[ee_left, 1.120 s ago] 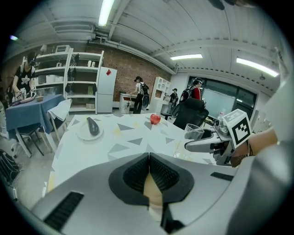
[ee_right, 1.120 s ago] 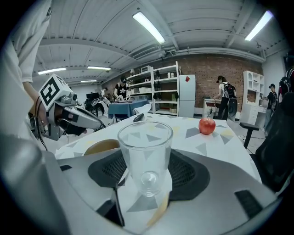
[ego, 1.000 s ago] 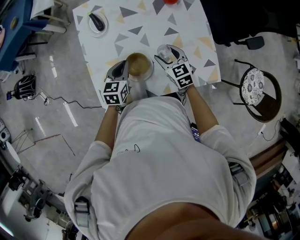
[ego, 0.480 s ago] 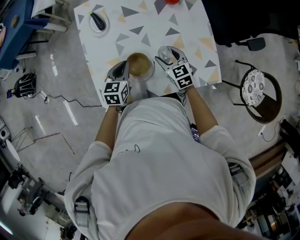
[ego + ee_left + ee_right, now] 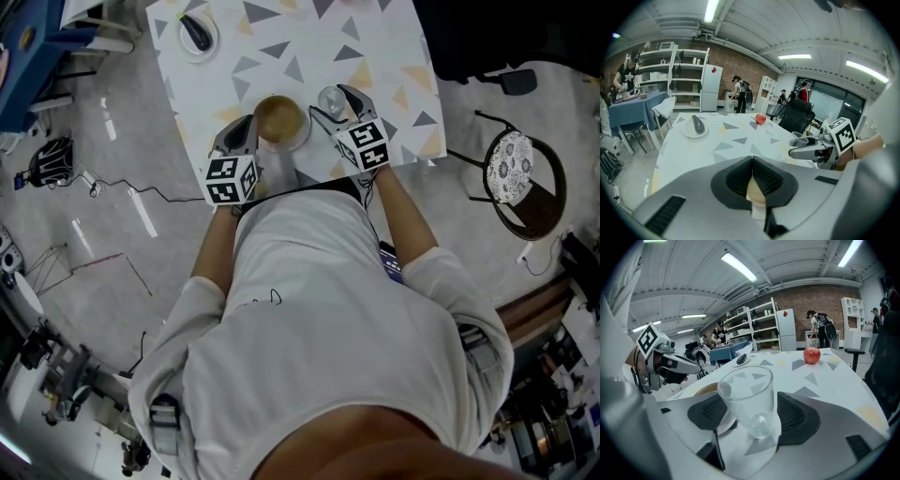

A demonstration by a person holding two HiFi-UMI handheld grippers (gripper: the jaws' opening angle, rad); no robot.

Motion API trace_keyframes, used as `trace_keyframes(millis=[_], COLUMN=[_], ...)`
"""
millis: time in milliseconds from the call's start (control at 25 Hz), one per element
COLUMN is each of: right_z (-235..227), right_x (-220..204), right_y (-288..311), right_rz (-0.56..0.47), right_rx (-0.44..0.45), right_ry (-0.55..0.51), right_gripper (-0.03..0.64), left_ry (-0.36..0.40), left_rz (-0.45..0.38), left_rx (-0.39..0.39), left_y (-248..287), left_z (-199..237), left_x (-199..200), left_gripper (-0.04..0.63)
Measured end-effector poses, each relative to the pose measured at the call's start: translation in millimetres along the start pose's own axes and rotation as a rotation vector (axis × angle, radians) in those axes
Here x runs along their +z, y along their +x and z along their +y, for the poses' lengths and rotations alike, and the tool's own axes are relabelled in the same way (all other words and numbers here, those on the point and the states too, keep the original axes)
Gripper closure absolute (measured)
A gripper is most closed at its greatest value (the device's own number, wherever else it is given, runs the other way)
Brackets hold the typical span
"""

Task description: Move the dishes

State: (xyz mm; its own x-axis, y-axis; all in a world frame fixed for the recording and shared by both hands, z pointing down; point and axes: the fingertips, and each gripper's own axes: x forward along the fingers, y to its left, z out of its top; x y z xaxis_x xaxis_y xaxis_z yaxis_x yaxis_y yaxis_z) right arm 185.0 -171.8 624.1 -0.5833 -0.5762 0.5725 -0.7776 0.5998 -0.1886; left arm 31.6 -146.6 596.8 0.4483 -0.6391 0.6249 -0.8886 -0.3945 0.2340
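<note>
A round dish with a brown inside and a pale rim sits on the triangle-patterned table, near its front edge. My left gripper is shut on the dish's rim. That rim shows as a cream sliver between the closed pads of the left gripper. A clear drinking glass stands upright on the table, just right of the dish. My right gripper straddles the glass. The right gripper's jaws have just been opening, and its pads stand off the glass on both sides.
A small white plate with a dark oblong thing on it sits at the table's far left. A red apple lies at the far side. A round stool stands to the right on the floor, and cables lie to the left.
The right gripper's jaws have spread wider around the glass, which stays standing on the table. The left gripper keeps its hold on the dish and has not moved.
</note>
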Motion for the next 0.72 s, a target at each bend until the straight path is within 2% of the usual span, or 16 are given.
trace_keyframes(millis=[360,480,560,720], right_z=[15,25,36,62], right_x=[-25,-37,-42,-41], right_y=[-28,-36,-38,-32], right_rz=[-0.012,0.011,0.044,0.053], right_rx=[-0.04,-0.06,-0.073,-0.055], right_ry=[0.221,0.312,0.334,0.412], right_gripper=[0.299,0.369,0.422,0.439], left_ry=[0.006,0.011,0.015,0.014], left_rz=[0.018,0.033,0.038,0.051], left_rx=[-0.028,-0.049,-0.069,-0.102], left_y=[-15,-19,-20,-22], left_z=[16,21,22,22], left_x=[-6,-10,-10,-15], left_gripper=[0.574,0.574,0.574,0.574])
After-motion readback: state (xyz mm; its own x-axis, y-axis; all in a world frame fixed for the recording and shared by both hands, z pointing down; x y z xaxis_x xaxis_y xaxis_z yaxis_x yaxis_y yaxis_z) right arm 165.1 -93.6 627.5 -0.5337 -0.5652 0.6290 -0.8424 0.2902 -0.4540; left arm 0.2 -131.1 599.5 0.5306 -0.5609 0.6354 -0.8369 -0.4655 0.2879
